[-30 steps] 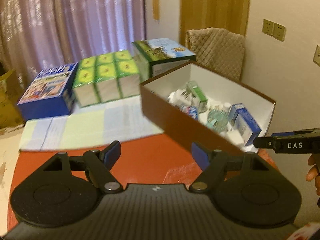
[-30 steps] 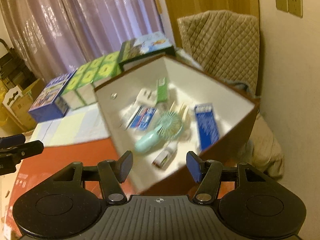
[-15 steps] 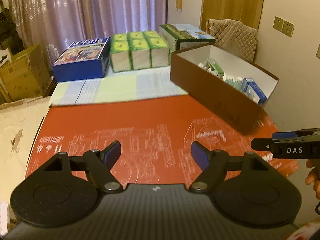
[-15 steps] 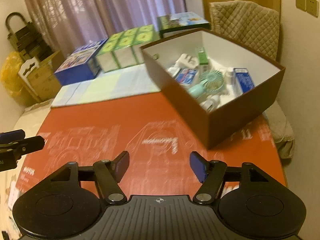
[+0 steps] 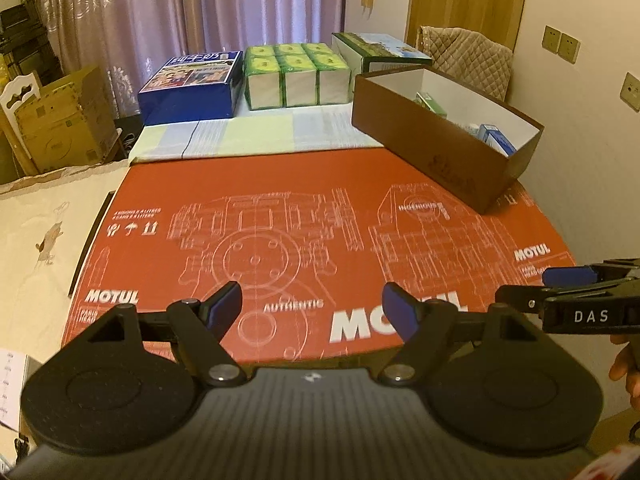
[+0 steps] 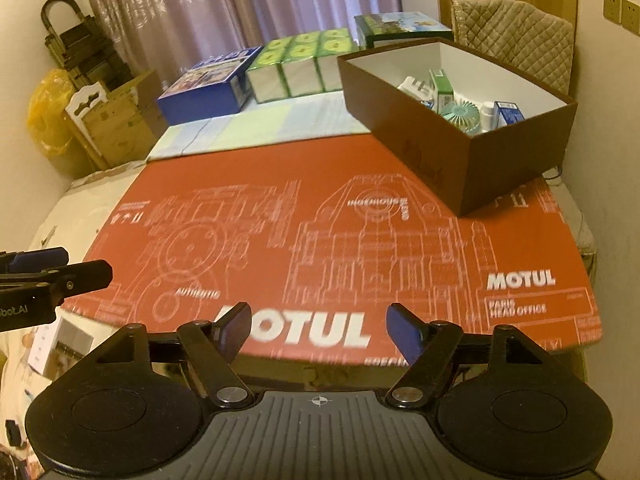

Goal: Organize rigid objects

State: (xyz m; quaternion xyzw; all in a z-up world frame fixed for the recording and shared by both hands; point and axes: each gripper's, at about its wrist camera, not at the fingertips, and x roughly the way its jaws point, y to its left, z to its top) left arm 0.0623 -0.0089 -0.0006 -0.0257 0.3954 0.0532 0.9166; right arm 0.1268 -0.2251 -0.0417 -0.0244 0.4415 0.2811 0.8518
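A brown box [image 5: 440, 148] [image 6: 420, 128] with a white inside stands at the far right of the red printed mat [image 5: 280, 220] [image 6: 320, 220]. It holds several small items: a mint hand fan [image 6: 460, 114], a green carton [image 6: 442, 86], a blue carton [image 5: 498, 140], white bottles. My left gripper [image 5: 312, 306] hangs open over the mat's near edge with nothing between its fingers. My right gripper [image 6: 318, 328] is beside it on the right, its jaws still opening, with nothing between them. Each gripper's tip shows at the edge of the other's view.
Behind the mat lie a pale striped cloth [image 5: 248, 136], a blue box [image 5: 192, 84], a pack of green cartons [image 5: 294, 76] and a picture box [image 5: 380, 50]. A quilted chair [image 6: 512, 40] stands behind the brown box. Cardboard boxes [image 5: 60, 120] stand left.
Both grippers have pulled back from the brown box toward the mat's near edge, so the box now looks small and far. The right gripper's jaws have widened.
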